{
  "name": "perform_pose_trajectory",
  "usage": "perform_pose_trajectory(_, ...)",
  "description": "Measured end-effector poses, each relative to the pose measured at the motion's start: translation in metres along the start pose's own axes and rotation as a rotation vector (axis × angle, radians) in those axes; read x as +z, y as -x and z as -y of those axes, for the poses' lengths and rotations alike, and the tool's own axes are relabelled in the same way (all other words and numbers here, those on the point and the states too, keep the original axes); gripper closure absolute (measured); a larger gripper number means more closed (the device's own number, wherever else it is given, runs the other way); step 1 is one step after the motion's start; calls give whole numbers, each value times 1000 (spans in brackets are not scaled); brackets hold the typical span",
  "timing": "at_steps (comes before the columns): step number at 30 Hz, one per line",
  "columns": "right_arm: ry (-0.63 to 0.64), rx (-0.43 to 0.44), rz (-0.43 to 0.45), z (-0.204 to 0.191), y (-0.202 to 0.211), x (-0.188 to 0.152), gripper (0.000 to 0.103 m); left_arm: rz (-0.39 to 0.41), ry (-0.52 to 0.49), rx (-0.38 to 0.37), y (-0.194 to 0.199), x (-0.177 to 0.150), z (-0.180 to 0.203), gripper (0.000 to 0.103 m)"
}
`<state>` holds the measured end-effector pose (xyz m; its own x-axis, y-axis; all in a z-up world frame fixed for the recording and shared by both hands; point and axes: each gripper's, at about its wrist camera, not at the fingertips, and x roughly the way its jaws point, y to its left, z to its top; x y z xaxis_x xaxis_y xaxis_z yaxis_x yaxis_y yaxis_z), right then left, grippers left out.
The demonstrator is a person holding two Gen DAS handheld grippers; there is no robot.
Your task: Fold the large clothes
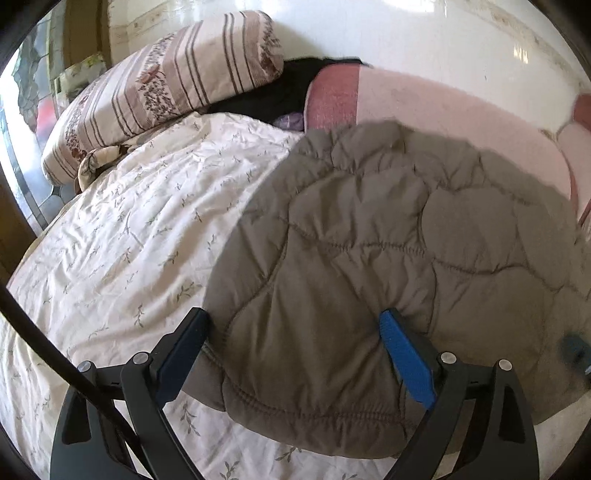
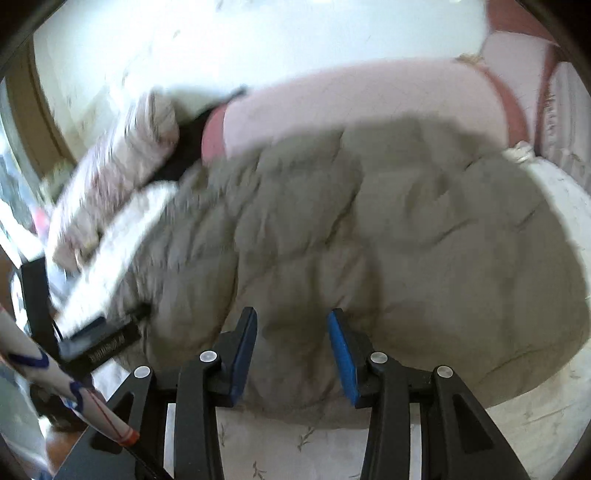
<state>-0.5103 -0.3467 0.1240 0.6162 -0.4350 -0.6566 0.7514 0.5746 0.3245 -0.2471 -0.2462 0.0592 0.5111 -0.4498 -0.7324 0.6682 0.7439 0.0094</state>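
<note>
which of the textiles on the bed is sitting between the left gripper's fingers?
The grey quilted jacket; it lies between the left gripper fingers. The striped pillow and pink blanket lie farther back.

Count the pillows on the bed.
1: a striped pillow at the far left of the bed, beyond the grey jacket. Others may be hidden.

Grey-brown quilted jacket [image 1: 388, 266] lies spread flat on the bed, puffy, stitched panels up, near edge rounded.

sunlit bed [image 1: 110, 236] in floral sheet, striped pillow [image 1: 166, 92], glossy white wall [image 1: 406, 33]
</note>
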Motion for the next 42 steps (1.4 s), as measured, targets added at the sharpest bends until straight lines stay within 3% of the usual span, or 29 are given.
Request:
perform_pose_trajectory(4,-98,-189,87,52,18,12,59,52,38,32,8,5,-10,9)
perform_pose_trajectory(7,-200,-409,71,111,8,12,59,5,57,32,-2,5,-16,9)
perform_pose_trajectory(9,-310,-403,22,149,0,7,59,-39,70,19,-13,2,-18,9)
perform_pose_trajectory(12,-391,-354,-50,175,-14,-4,59,-76,57,2,-23,0,-16,9)
perform_pose_trajectory(16,-402,-339,-53,181,-11,-5,59,-89,67,-21,-25,1,-19,9)
perform_pose_trajectory(19,-471,-260,14,193,8,6,59,-85,95,-41,-19,6,-25,9)
perform_pose_trajectory(23,-488,-325,74,211,26,24,59,-58,155,-39,-9,13,-43,9)
perform_pose_trajectory(26,-546,-340,52,236,27,20,69,-65,180,-10,-9,14,-52,9)
perform_pose_trajectory(32,-562,-294,-43,255,10,7,70,-144,111,12,-26,8,-42,9)
perform_pose_trajectory(35,-563,-264,-19,258,21,10,70,-133,112,1,-19,13,-46,9)
perform_pose_trajectory(37,-561,-262,5,260,32,11,65,-127,156,-26,-13,16,-57,9)
perform_pose_trajectory(39,-549,-287,23,262,42,11,53,-126,213,-47,-9,20,-72,9)
perform_pose_trajectory(42,-558,-284,24,272,49,10,53,-148,279,-60,-9,21,-93,9)
